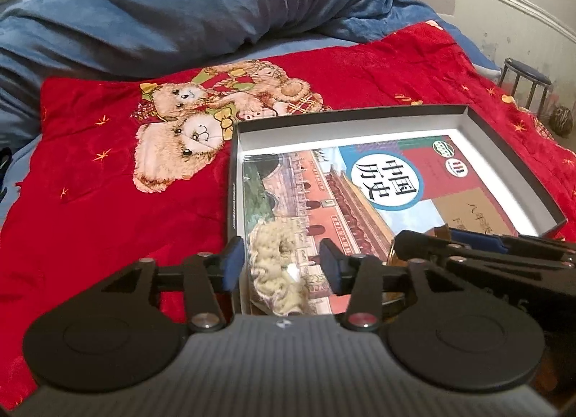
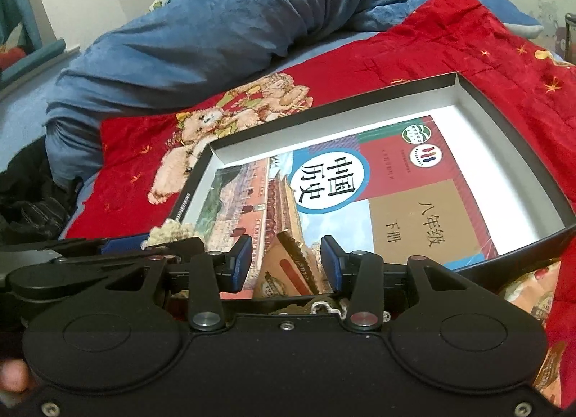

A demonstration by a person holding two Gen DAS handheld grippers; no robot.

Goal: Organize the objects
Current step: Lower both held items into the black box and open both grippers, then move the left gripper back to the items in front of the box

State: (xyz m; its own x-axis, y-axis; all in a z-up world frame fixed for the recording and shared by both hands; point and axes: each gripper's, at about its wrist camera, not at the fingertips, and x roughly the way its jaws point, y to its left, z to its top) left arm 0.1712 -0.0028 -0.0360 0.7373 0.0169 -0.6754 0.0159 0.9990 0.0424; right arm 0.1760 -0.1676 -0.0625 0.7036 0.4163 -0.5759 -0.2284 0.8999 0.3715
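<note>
A shallow black box (image 1: 480, 129) (image 2: 478, 93) with a white inside lies on the bed and holds a colourful textbook (image 1: 363, 183) (image 2: 360, 179). In the left wrist view, a cream woolly bundle (image 1: 277, 273) rests on the book's near corner. My left gripper (image 1: 281, 260) (image 2: 144, 242) stands open around it, with its pads clear of the wool. My right gripper (image 2: 286, 262) (image 1: 450, 237) is shut on a tan packet (image 2: 288, 265) with a serrated edge, which it holds tilted just over the book's near edge. Part of the bundle (image 2: 169, 231) shows beside the left fingers.
The box sits on a red blanket with teddy bears (image 1: 108, 150) (image 2: 504, 39). A rumpled blue duvet (image 1: 180, 10) (image 2: 216, 28) lies behind it. A dark stool (image 1: 527, 75) stands off the bed at the right. Dark clothing (image 2: 32, 201) lies at the left.
</note>
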